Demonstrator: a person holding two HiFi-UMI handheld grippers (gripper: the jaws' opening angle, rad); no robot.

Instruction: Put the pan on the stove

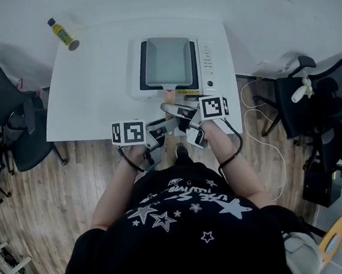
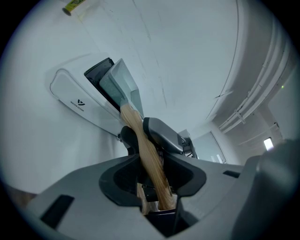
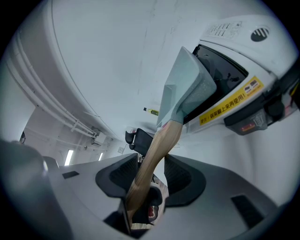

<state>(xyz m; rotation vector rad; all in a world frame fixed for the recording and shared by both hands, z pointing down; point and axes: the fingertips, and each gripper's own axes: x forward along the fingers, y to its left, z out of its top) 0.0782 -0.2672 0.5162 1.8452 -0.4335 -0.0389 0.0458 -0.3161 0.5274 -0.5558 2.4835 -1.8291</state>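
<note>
One wooden floor (image 1: 61, 186) fills the lower half of the head view, and a white table (image 1: 88, 93) stands across the upper middle. Black office chairs flank it, one at the left edge (image 1: 13, 118) and one at the right (image 1: 318, 101). The person, in a black shirt (image 1: 179, 223) printed with stars, stands at the table's near edge with both forearms reaching forward.

On the table's right part sits a white stove (image 1: 207, 57) with a black cooking top and a column of buttons down its right side. The square grey pan (image 1: 167, 61) lies on that black top, covering most of it. Its wooden handle (image 1: 170, 95) sticks out over the stove's near edge toward the person.

Both grippers meet at that handle, crossing from either side. The left gripper (image 2: 152, 164) has the handle running straight between its jaws, which close against its sides. The right gripper (image 3: 150, 168) clasps the same handle in the same way, a little nearer the pan.

A small yellow bottle (image 1: 63, 33) lies at the table's far left corner, well apart from the stove.
</note>
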